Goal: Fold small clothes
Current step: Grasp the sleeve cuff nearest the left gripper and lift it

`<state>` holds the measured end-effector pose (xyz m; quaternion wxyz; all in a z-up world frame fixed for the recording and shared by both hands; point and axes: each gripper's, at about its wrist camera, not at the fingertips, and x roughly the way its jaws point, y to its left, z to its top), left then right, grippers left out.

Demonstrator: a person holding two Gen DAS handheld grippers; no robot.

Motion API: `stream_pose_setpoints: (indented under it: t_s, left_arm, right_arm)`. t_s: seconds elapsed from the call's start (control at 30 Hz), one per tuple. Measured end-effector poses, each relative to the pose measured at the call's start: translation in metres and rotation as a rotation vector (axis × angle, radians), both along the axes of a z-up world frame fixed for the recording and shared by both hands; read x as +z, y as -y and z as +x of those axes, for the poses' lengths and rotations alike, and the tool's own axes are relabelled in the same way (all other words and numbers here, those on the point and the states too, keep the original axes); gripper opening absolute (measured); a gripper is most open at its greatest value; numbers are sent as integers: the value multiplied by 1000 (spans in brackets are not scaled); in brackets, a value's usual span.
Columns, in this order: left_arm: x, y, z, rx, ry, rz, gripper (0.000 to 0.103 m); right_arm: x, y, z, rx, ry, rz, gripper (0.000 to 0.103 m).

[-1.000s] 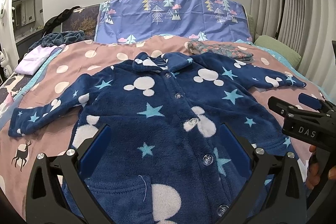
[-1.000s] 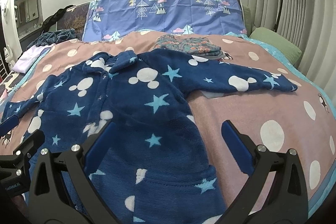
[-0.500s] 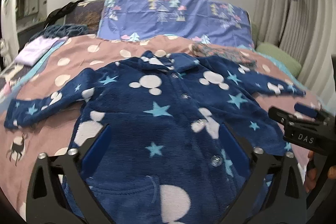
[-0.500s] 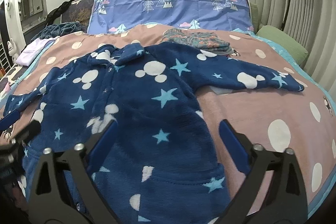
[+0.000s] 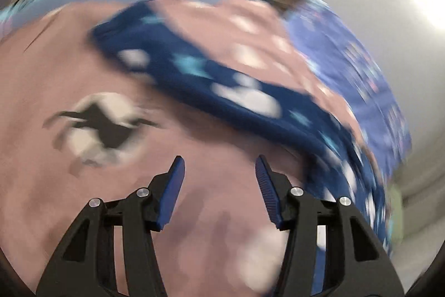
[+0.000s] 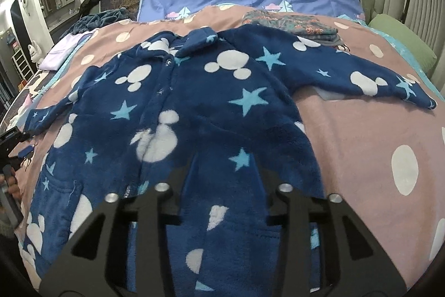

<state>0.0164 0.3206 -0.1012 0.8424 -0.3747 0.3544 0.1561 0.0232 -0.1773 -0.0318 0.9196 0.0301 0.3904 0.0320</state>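
Sleeve grab at risk: your left hand-held gripper (image 5: 219,171), spread and empty, aims at bare pink spotted bedcover (image 5: 69,68).
Blurred view suggests speed; you could pinch bedding instead of the navy star-print fleece jacket (image 6: 194,107); right hand-held gripper (image 6: 222,174) also spread.

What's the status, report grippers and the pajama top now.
Left gripper open, empty, over the bedspread beside a sleeve. Right gripper open over the pajama top, which lies flat, unfolded. Folded clothes sit behind the shoulder.
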Motion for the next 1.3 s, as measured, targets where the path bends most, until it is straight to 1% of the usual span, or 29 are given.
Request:
stream_pose_setpoints:
  t_s: [0.03,0.07,0.13,0.23,0.37,0.4,0.43,0.47,0.53,0.6,0.63,0.7,0.73,0.83,0.87,0.9,0.93,0.97,1.03,1.07,1.1,1.13,1.27,1.3]
  left_arm:
    - [-5,-17,0,47,-6,-15,56]
    - [-9,-32,3,81,-6,-19,57]
    - [-12,-55,11,138,-5,-26,66]
    - [-19,-84,22,175,54,-103,75]
    - [-21,-113,38,257,88,-130,75]
    - [-19,-116,41,266,95,-122,59]
    - [-16,-118,46,260,96,-105,24]
    - [-13,-119,53,227,89,-95,11]
    - [0,-113,56,205,111,-66,9]
    - [37,-86,65,128,172,40,8]
    - [52,-74,70,90,194,74,8]
    - [96,-25,83,-54,274,154,8]
    - [113,-2,87,-115,309,182,8]
    - [148,68,98,-290,395,227,8]
    - [157,101,104,-370,424,235,8]
    - [163,125,105,-430,441,239,8]
    - [166,158,110,-510,456,243,8]
    - [165,186,110,-573,457,243,8]
    - [156,228,114,-665,445,236,9]
    - [146,256,118,-721,426,238,9]
    - [137,275,122,-757,406,240,9]
    - [123,299,128,-804,370,232,9]
    - [71,350,141,-912,239,190,9]
    - [60,356,143,-933,211,185,9]
  right_arm:
    - [0,0,0,-2,-2,-5,47]
    - [0,1,2,-2,-4,-15,48]
    - [-1,0,3,-6,-4,-29,50]
    - [-1,1,4,-13,-7,-38,54]
    - [-3,2,6,-27,-11,-48,57]
    - [-4,3,6,-31,-13,-50,57]
    - [-5,4,7,-37,-17,-49,58]
    - [-6,6,8,-43,-21,-47,58]
    - [-8,10,9,-55,-25,-45,58]
    - [-10,15,11,-67,-28,-45,58]
    - [-12,16,13,-71,-31,-44,58]
    - [-15,19,16,-79,-39,-30,58]
    - [-17,21,18,-82,-43,-18,58]
    - [-20,23,17,-77,-46,7,58]
    - [-20,23,16,-73,-44,7,58]
    - [-21,24,15,-71,-42,5,58]
    - [-21,25,15,-71,-41,4,58]
    - [-22,28,14,-77,-42,8,58]
    - [-22,35,13,-92,-44,20,58]
    - [-22,40,13,-104,-45,28,59]
    - [-23,44,12,-114,-44,32,59]
    - [-23,49,12,-121,-44,37,59]
    - [-23,62,10,-140,-40,35,59]
    - [-24,65,10,-142,-40,34,60]
